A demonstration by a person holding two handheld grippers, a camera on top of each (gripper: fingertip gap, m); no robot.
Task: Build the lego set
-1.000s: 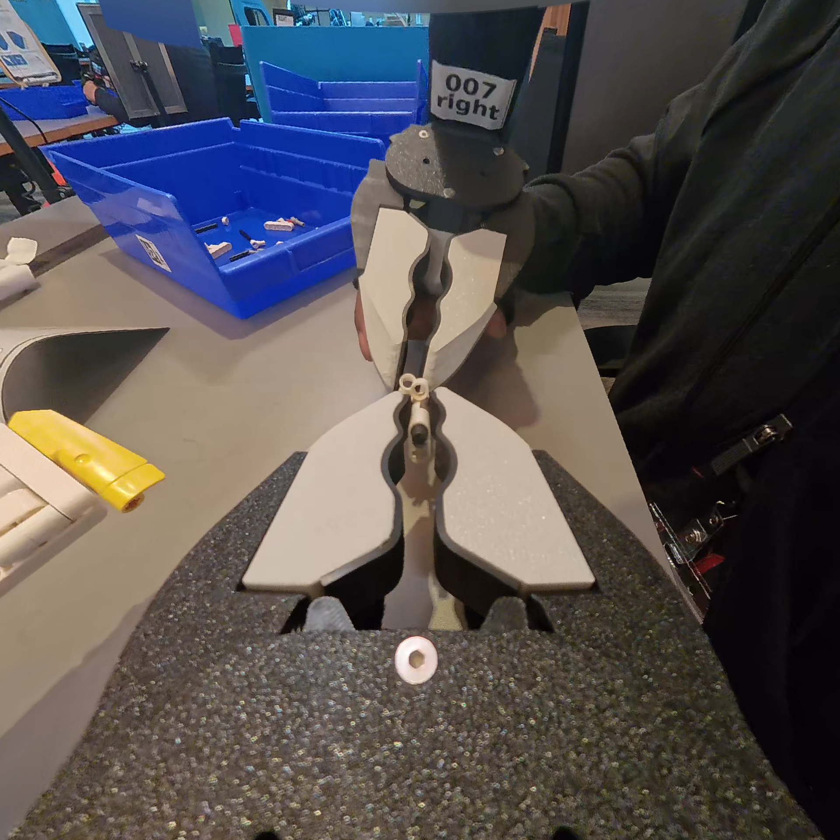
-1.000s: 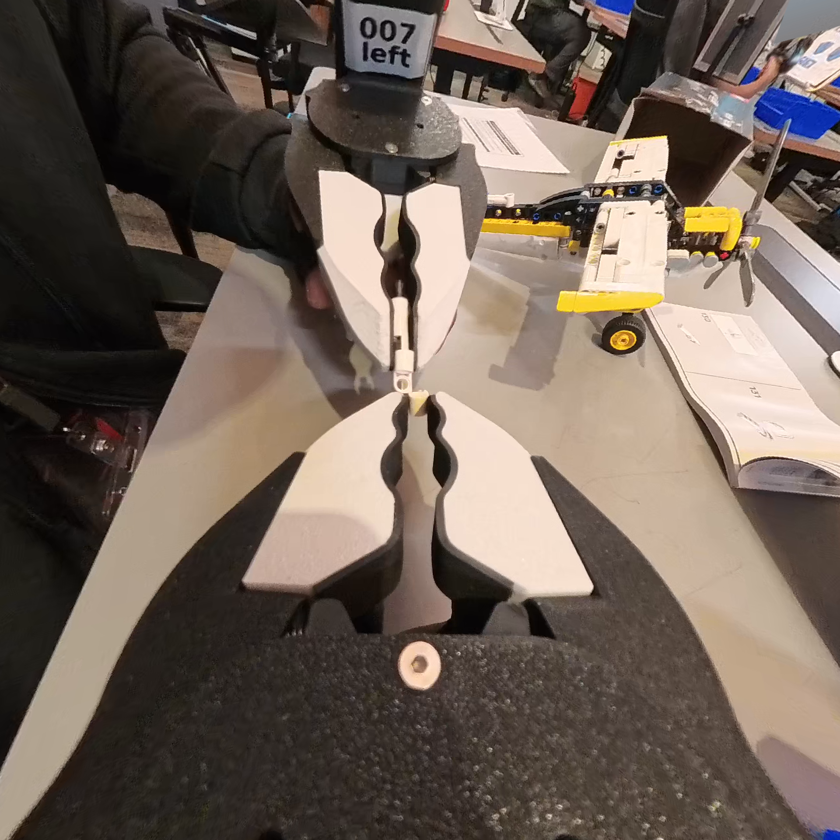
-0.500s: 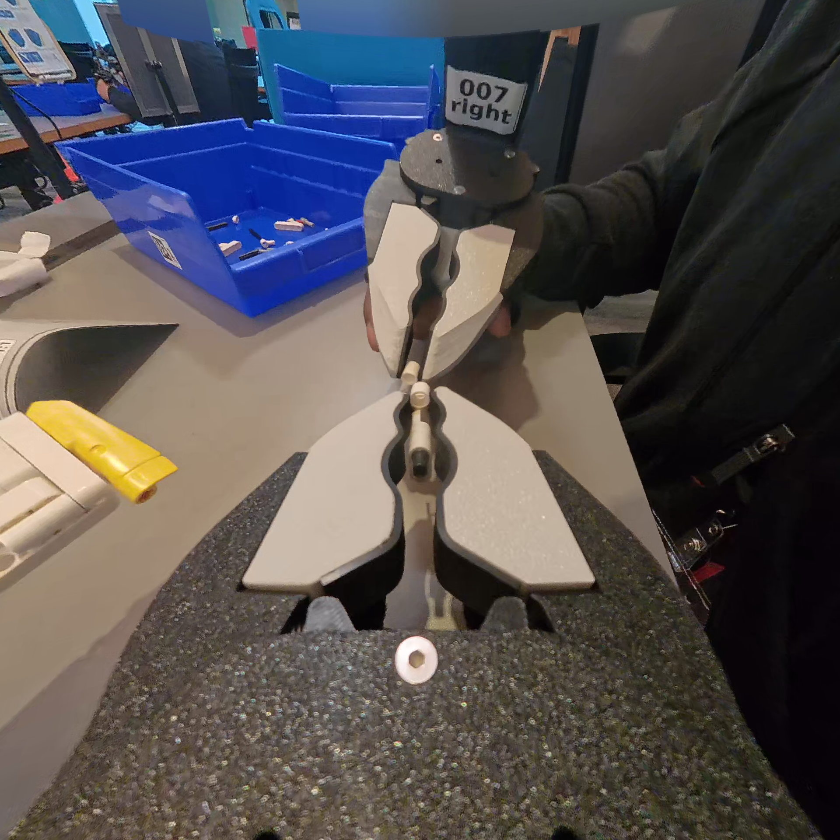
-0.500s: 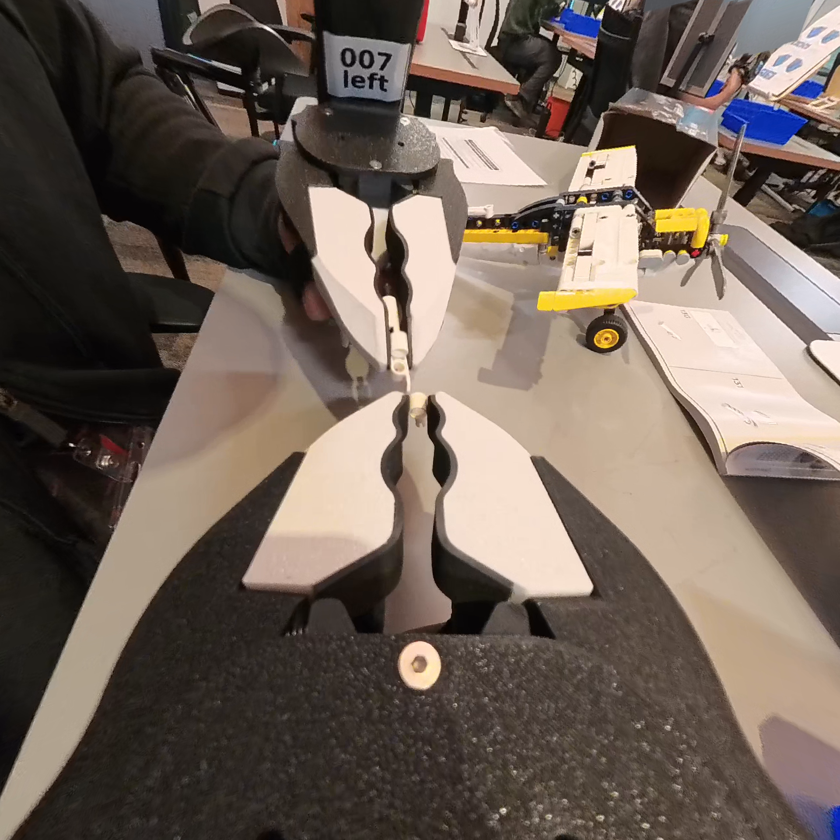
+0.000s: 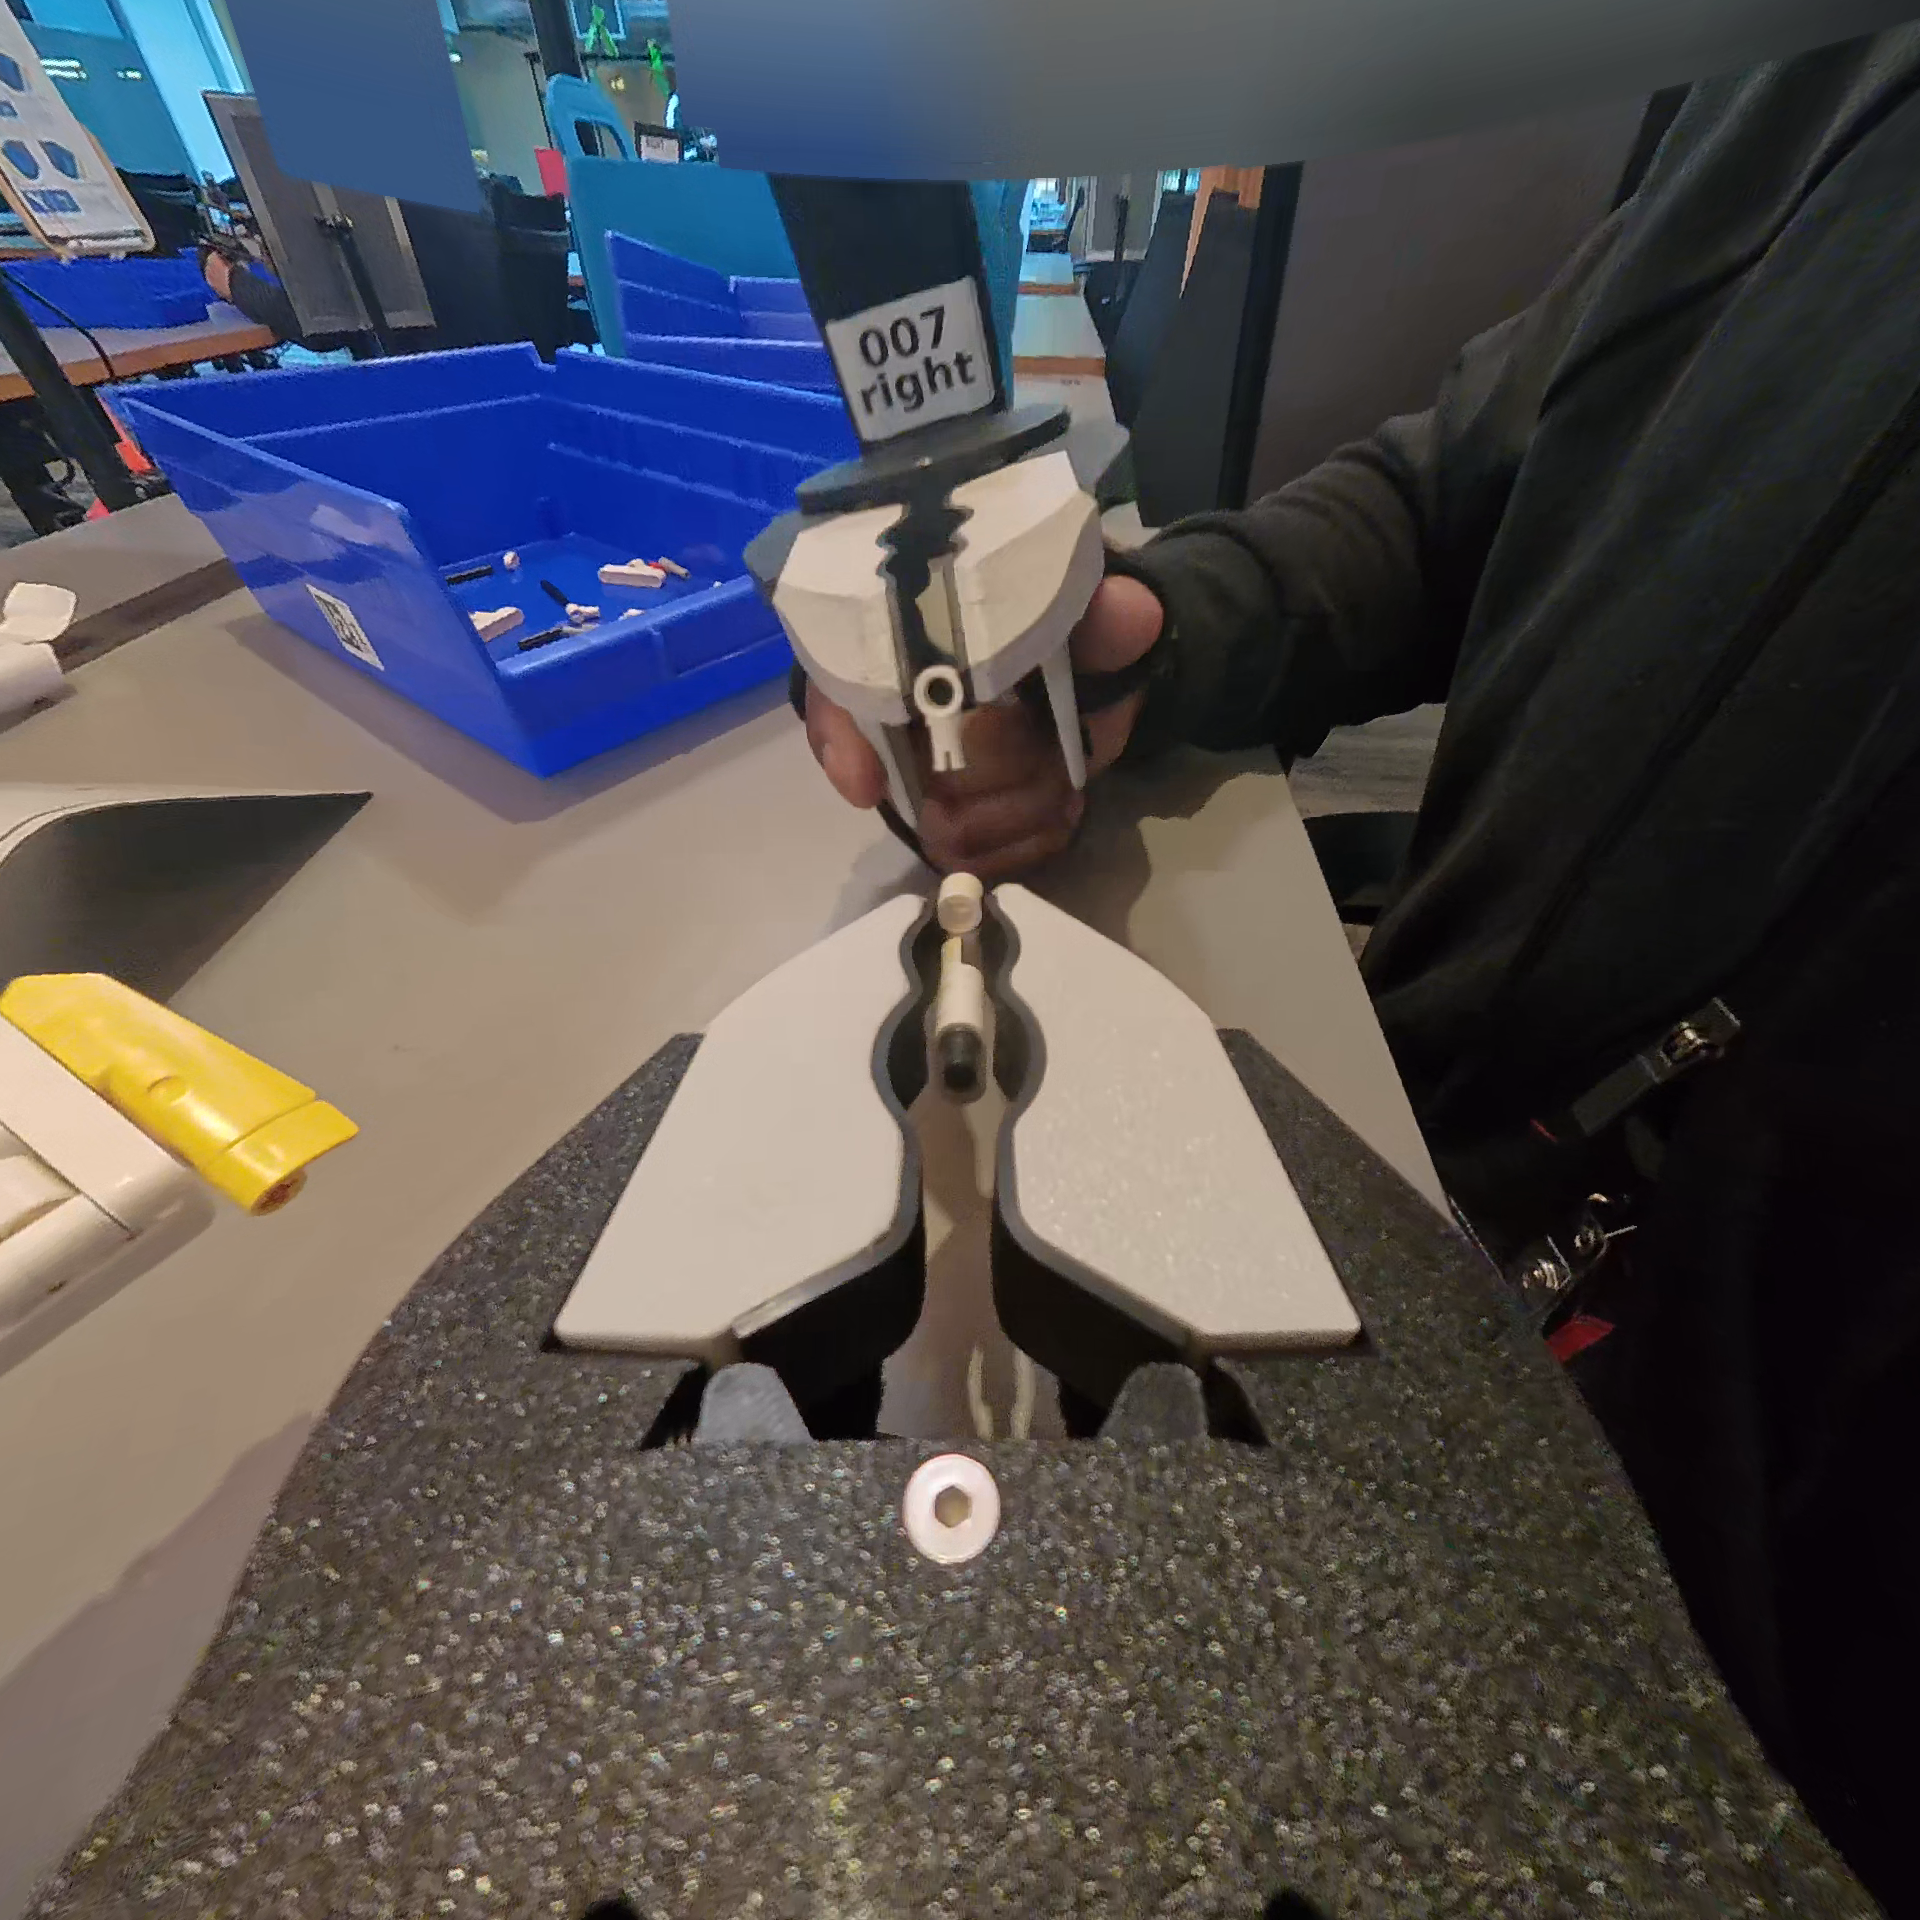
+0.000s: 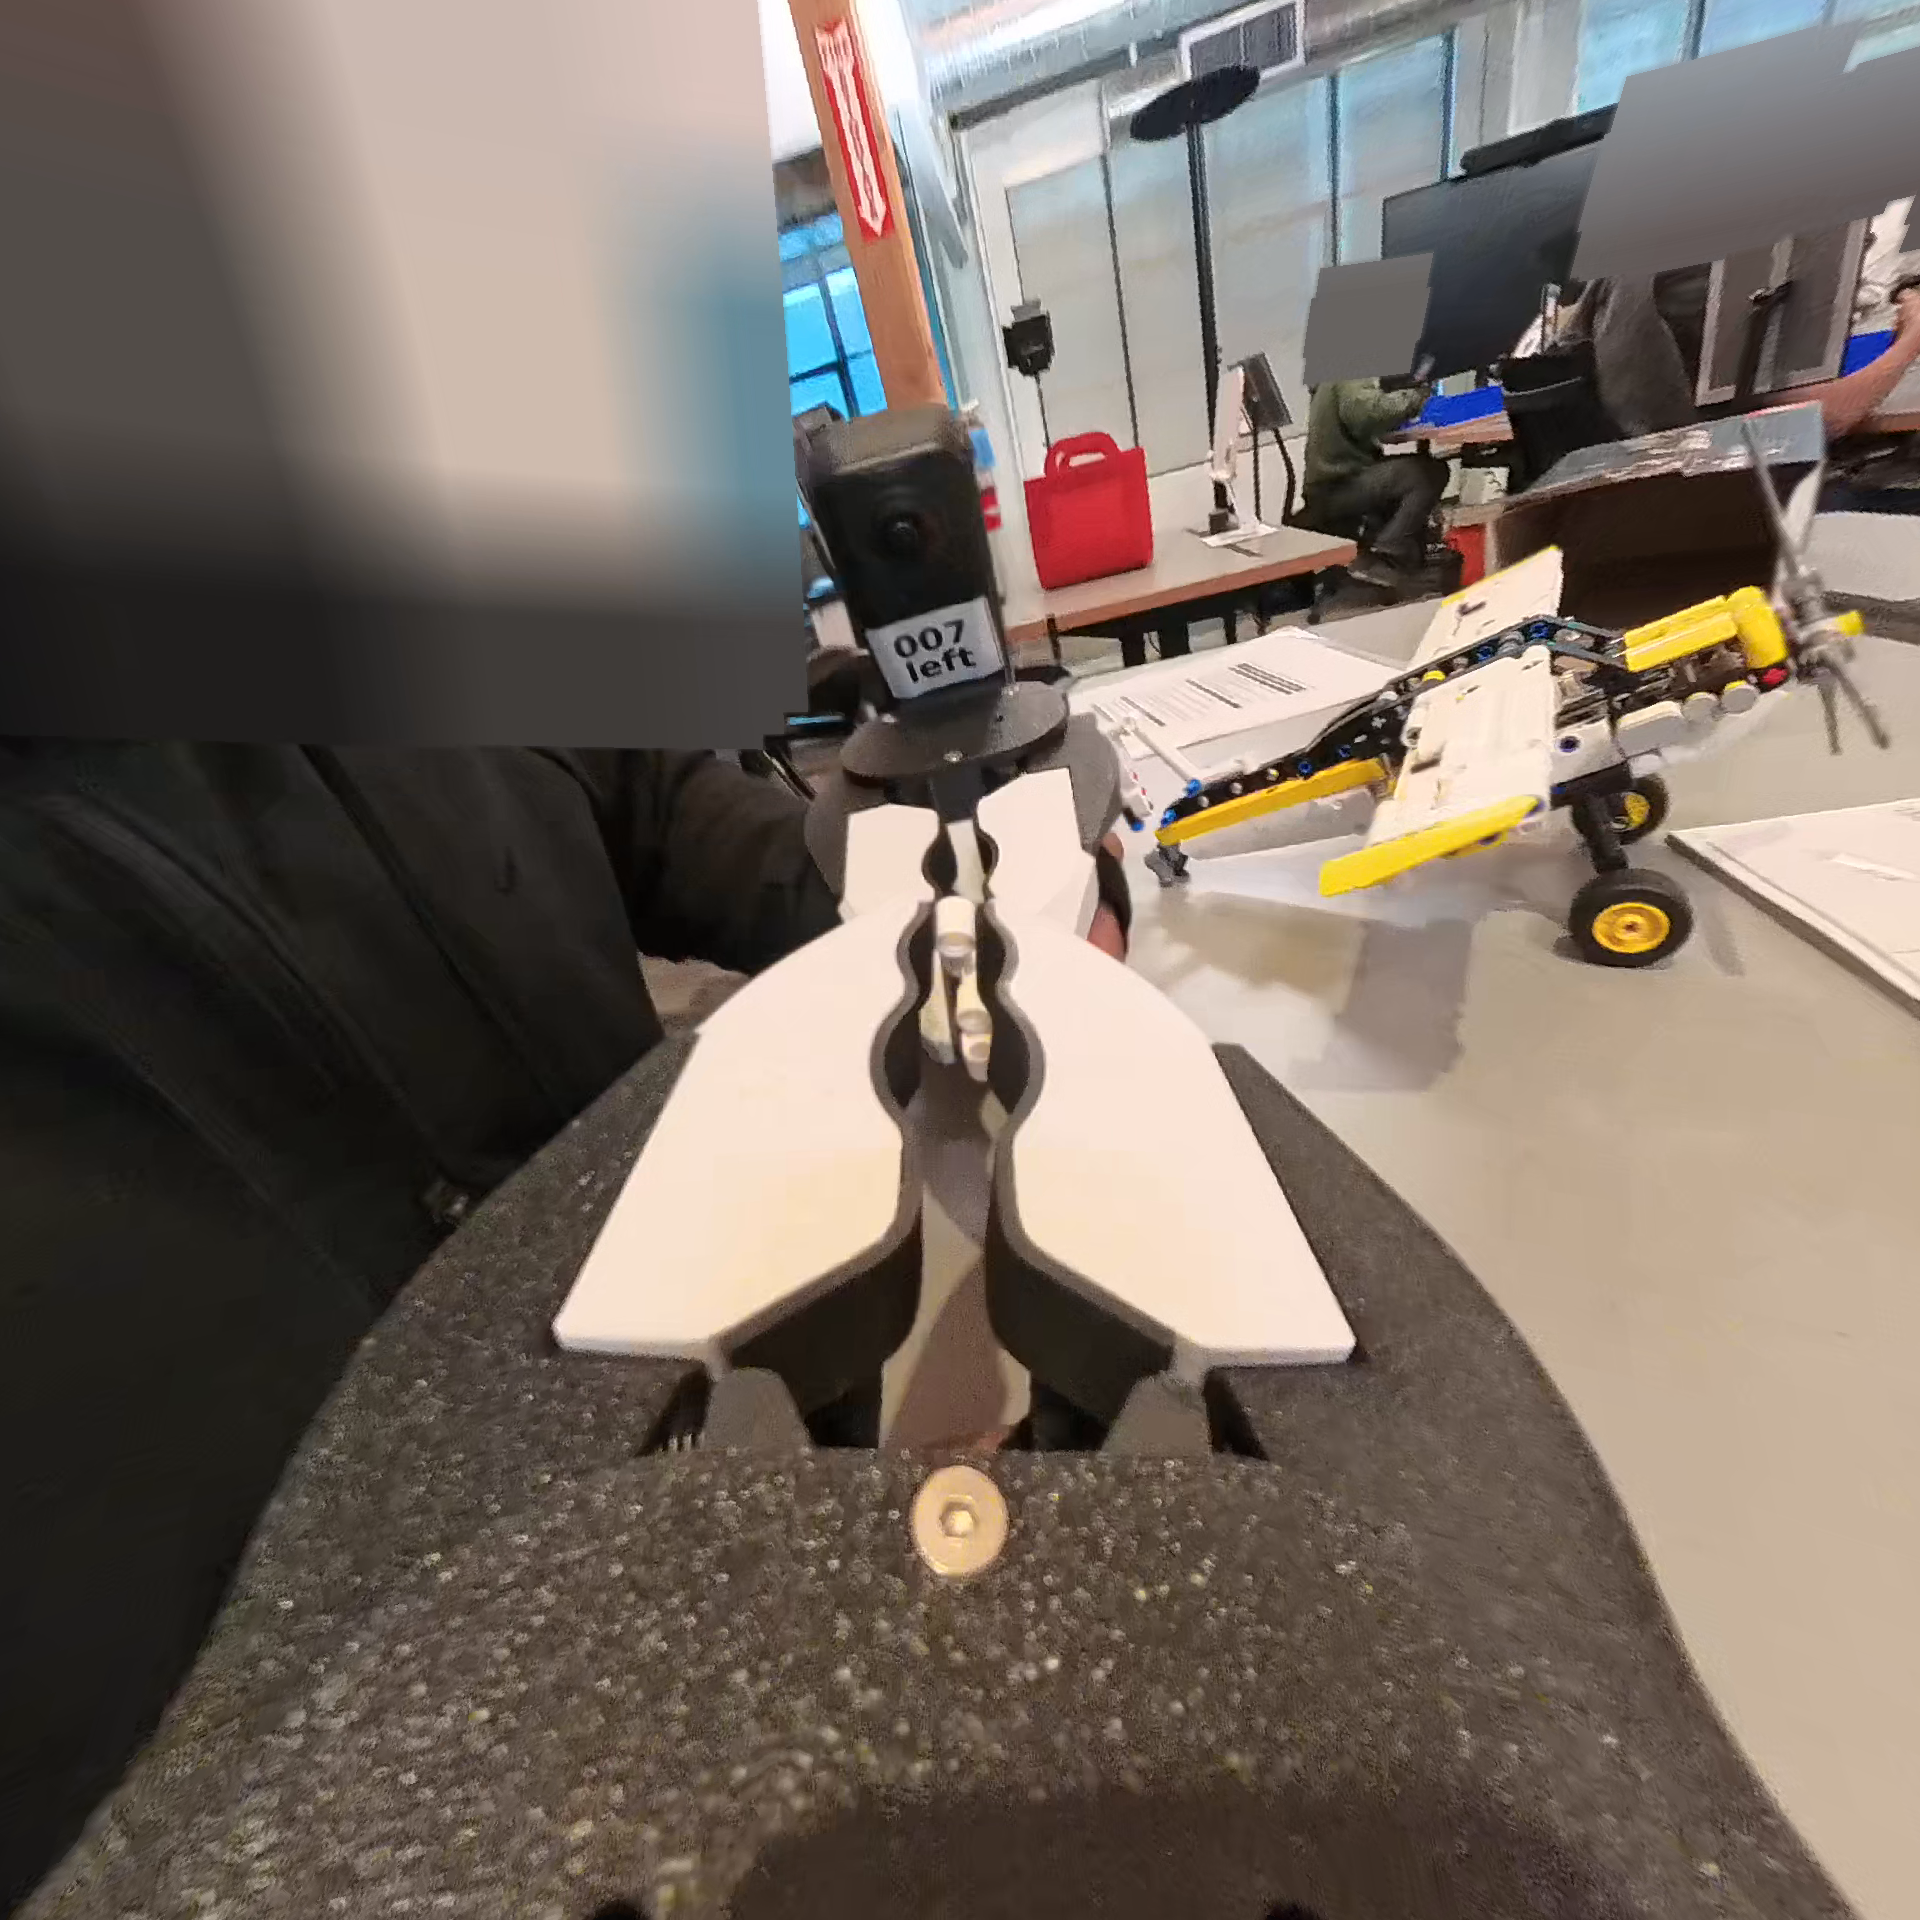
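In the left wrist view my left gripper (image 5: 961, 912) is shut on a small white rod piece with a black pin end (image 5: 958, 1023); its cream round tip (image 5: 958, 900) sticks out past the fingertips. My right gripper (image 5: 940, 681) is a short way beyond and higher, above the grey table (image 5: 540, 935), shut on a small white connector with a ring end (image 5: 940, 717) that hangs below its tips. In the right wrist view my right gripper (image 6: 956, 916) grips that white connector (image 6: 958, 987), and the left gripper (image 6: 961, 868) faces it close behind. The two pieces are apart.
A blue bin (image 5: 312, 499) with several small loose parts stands at the back left. A yellow and white model plane (image 6: 1507, 748) stands on the table, its wing tip (image 5: 177, 1091) near my left gripper. A booklet (image 6: 1829, 883), a paper sheet (image 6: 1236, 686). A person in a black jacket (image 5: 1662, 727). Left and right tips are no more than a few centimetres apart.
The two grippers, tip to tip a second ago, have drawn apart. My right gripper has risen and tilted level with its connector. Both stay shut on their pieces.
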